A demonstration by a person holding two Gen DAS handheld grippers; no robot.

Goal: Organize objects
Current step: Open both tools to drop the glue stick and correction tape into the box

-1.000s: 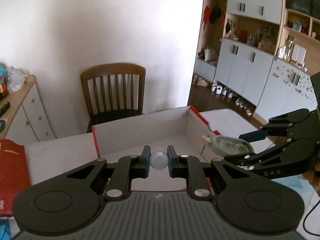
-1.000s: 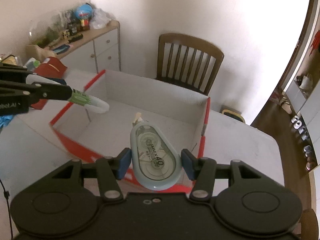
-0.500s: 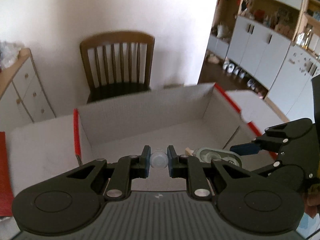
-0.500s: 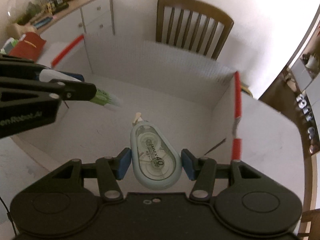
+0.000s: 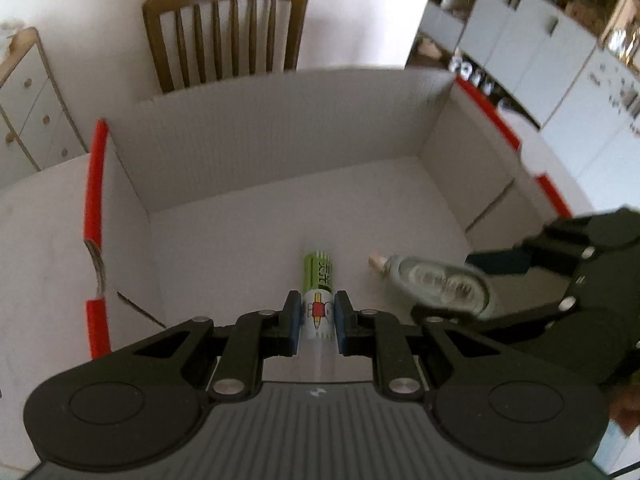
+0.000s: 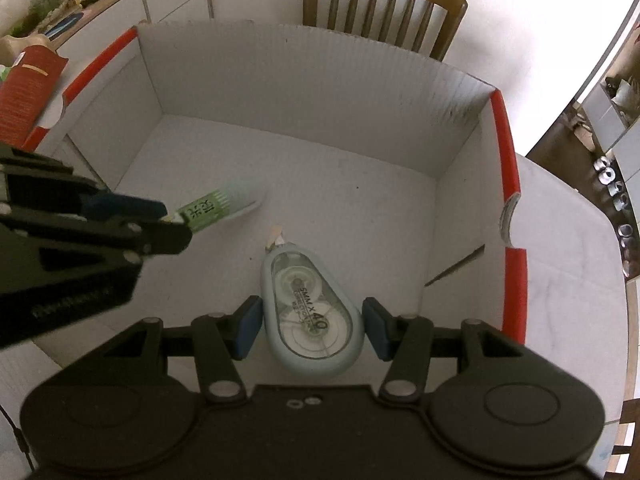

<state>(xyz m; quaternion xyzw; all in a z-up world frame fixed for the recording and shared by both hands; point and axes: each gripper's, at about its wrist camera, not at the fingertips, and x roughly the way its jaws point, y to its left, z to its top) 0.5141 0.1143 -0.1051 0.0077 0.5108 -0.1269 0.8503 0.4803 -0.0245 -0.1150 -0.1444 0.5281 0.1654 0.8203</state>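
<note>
Both grippers reach down into an open white cardboard box with red edges (image 5: 95,184) (image 6: 506,152). My left gripper (image 5: 316,316) is shut on a white and green glue stick (image 5: 317,292), tip pointing at the box floor; it also shows in the right wrist view (image 6: 212,210). My right gripper (image 6: 312,320) stands slightly open around a pale blue correction tape dispenser (image 6: 310,308), with small gaps between its blue pads and the body. The dispenser also shows in the left wrist view (image 5: 436,282), low over the box floor.
A wooden chair (image 5: 224,28) stands behind the box. A white drawer cabinet (image 5: 28,96) is at the left, with clutter on top (image 6: 60,4). A red carton (image 6: 28,80) lies left of the box. White cupboards (image 5: 540,40) and shoes on the floor are at the right.
Both grippers have moved forward and tilted down into the box. The glue stick has slid forward out of the left jaws. The right jaws have parted slightly from the correction tape.
</note>
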